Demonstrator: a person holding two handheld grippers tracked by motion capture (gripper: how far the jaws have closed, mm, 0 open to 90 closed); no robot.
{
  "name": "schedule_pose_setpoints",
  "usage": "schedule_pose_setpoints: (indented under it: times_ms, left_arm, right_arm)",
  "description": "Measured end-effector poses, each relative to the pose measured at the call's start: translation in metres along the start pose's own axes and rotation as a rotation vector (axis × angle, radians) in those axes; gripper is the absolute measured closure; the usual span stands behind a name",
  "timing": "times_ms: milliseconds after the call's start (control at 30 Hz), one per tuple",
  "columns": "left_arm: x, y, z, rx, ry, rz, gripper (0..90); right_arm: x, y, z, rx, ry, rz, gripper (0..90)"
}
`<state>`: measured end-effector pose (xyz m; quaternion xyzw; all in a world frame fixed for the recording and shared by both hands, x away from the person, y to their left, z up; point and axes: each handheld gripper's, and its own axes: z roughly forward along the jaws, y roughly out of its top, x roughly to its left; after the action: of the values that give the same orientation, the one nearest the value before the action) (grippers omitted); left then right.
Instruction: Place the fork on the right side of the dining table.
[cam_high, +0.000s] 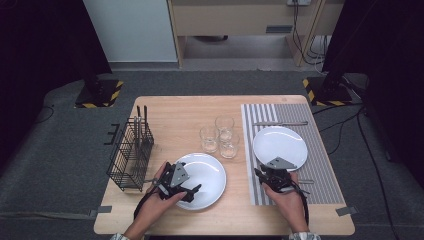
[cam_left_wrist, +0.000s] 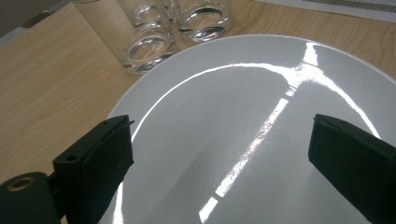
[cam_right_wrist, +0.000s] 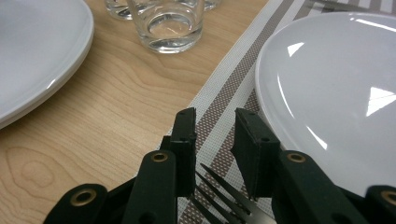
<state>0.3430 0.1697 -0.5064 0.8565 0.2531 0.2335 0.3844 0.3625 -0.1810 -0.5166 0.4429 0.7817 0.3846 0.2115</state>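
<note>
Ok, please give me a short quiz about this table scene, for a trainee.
1. How many glasses are there? A two, B three, C four.
2. True or false: the left tool hangs over a plate with its jaws wide apart.
3. Which piece of cutlery lies between the jaws of the right tool?

Key: 1 B; 2 true; 3 the fork.
</note>
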Motion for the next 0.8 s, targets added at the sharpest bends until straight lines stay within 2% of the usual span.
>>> schedule_pose_setpoints:
  times_ms: [267, 800]
  left_arm:
    - [-0.0001, -0.0002, 0.0005, 0.005, -0.006, 0.003, 5.8]
    - [-0.0001, -0.0002, 0.0000, 0.003, -0.006, 0.004, 5.6]
  right_arm:
    - [-0.0011, -0.0016, 0.0007, 0.030, 0.014, -0.010, 74.4]
    - [-0.0054, -0.0065, -0.0067, 0.049, 0.021, -0.010, 72.9]
